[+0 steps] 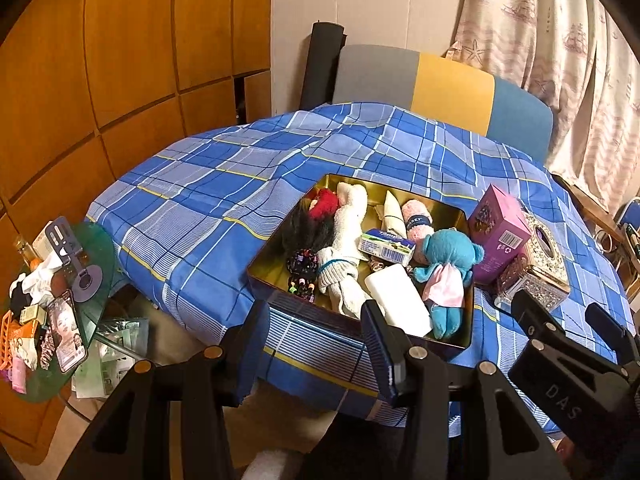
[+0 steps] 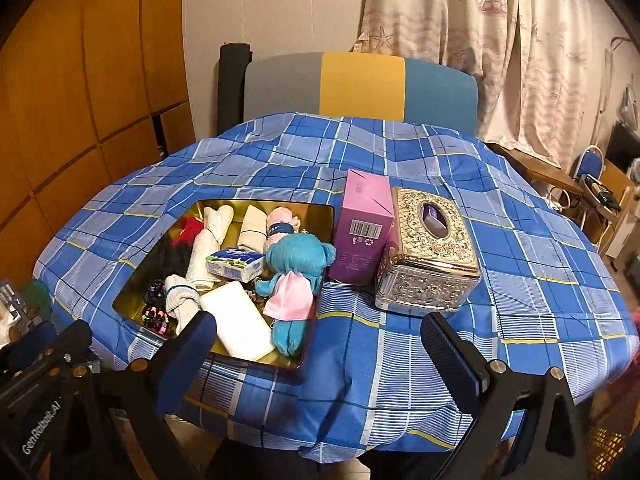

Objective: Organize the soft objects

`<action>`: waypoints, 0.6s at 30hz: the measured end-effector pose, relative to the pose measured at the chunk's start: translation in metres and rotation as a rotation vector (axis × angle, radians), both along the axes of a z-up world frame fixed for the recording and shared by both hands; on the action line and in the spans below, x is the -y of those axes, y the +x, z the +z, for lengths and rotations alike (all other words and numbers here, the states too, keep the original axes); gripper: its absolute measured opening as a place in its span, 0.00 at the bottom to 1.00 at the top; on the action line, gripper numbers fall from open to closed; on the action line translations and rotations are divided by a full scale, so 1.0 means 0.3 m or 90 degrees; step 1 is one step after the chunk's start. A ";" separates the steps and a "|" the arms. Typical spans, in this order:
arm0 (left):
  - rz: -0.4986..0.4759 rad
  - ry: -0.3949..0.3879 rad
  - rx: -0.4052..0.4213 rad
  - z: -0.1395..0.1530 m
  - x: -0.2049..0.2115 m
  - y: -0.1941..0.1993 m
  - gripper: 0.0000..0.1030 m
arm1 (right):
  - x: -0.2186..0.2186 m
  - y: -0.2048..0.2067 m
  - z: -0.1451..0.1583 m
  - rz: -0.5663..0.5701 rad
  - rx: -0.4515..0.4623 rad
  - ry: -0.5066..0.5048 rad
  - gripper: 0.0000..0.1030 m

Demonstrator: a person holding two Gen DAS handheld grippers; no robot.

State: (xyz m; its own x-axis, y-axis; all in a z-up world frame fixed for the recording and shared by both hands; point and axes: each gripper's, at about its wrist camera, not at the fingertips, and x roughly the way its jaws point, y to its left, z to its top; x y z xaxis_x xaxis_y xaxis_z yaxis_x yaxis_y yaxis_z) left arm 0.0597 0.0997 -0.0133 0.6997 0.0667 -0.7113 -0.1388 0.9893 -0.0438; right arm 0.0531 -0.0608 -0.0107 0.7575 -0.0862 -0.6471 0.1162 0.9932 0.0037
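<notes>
Several soft things: packed in one gold-lined tin [image 2: 320, 216], on the near left part of the table.
Blue plush [image 2: 294, 264]: against the tin's right wall, pink cloth over its front, feet toward the near rim.
White pad [image 2: 240, 326]: near corner of the tin, just left of the plush.
Tissue pack [image 2: 236, 266]: mid-tin, resting on the rolled white socks [image 2: 200, 248].
Pink roll [image 1: 416, 222]: far side of the tin, beside a cream roll [image 1: 392, 212].
Red and black fluffy pieces [image 1: 316, 220]: left side of the tin; bead-covered hair bands [image 1: 302, 276] in the near left corner.
Purple box [image 2: 362, 228]: upright, just right of the tin.
Ornate tissue box [image 2: 430, 252]: touching the purple box, on its right.
Tablecloth [image 2: 440, 380]: blue plaid, covering a round table.
Left gripper [image 1: 316, 344]: jaws parted, nothing between them, above the near table edge in front of the tin.
Right gripper [image 2: 320, 344]: jaws spread wide, empty, above the near edge by the tin's right corner.
Chair [image 2: 360, 84]: grey, yellow and blue back, behind the table.
Side table [image 1: 96, 256]: green glass, cluttered, far left.
</notes>
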 end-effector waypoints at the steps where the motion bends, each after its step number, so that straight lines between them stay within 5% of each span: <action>1: -0.002 -0.001 0.000 0.000 0.000 -0.001 0.46 | 0.002 0.000 0.000 -0.001 0.001 0.001 1.00; 18: -0.012 0.003 -0.002 -0.004 0.004 0.000 0.46 | 0.003 0.006 -0.009 -0.006 -0.004 0.005 1.00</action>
State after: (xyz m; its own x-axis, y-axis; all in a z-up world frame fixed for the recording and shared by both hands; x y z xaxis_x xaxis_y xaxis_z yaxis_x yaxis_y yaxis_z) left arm 0.0598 0.0986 -0.0145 0.6992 0.0570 -0.7127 -0.1201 0.9920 -0.0386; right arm 0.0550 -0.0617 -0.0134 0.7528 -0.0882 -0.6523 0.1261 0.9920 0.0114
